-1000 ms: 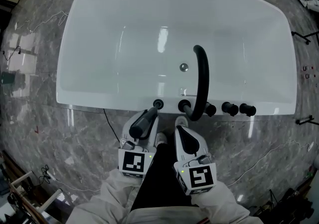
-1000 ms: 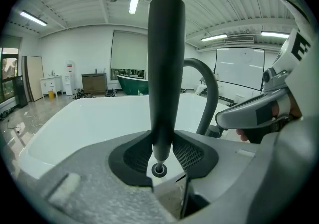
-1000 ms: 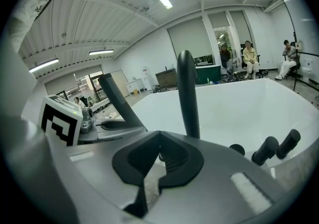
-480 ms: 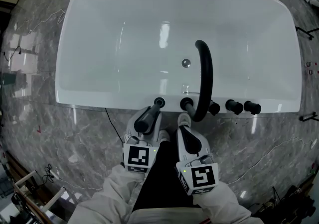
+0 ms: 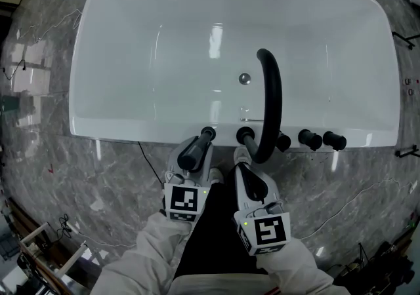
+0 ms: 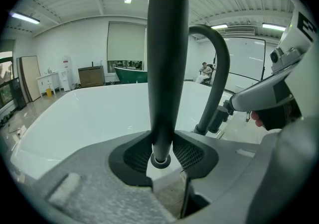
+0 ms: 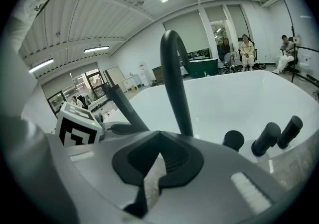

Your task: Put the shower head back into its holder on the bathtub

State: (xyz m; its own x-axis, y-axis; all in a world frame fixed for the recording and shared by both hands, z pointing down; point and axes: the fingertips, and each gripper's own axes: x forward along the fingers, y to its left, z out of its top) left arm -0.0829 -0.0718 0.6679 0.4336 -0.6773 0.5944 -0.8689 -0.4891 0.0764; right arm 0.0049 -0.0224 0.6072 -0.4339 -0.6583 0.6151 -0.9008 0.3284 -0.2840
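The black stick-shaped shower head (image 5: 194,150) lies in my left gripper (image 5: 189,164), which is shut on its lower part. Its far end reaches the round black holder (image 5: 209,132) on the white bathtub's near rim (image 5: 131,133); I cannot tell whether it is seated. In the left gripper view the shower head (image 6: 167,68) rises straight up from the shut left gripper (image 6: 160,161). My right gripper (image 5: 242,156) is shut and holds nothing, just before the base of the arched black spout (image 5: 270,100). The right gripper view shows the right gripper (image 7: 154,168) shut and the spout (image 7: 174,78) ahead.
Three black knobs (image 5: 308,138) stand on the rim right of the spout, also visible as knobs (image 7: 265,138) in the right gripper view. A drain (image 5: 244,78) sits in the tub floor. Grey marble floor (image 5: 98,189) with thin cables surrounds the tub. People sit far behind the tub.
The left gripper with the shower head has shifted a little toward the tub rim and to the right. The right gripper has hardly moved.
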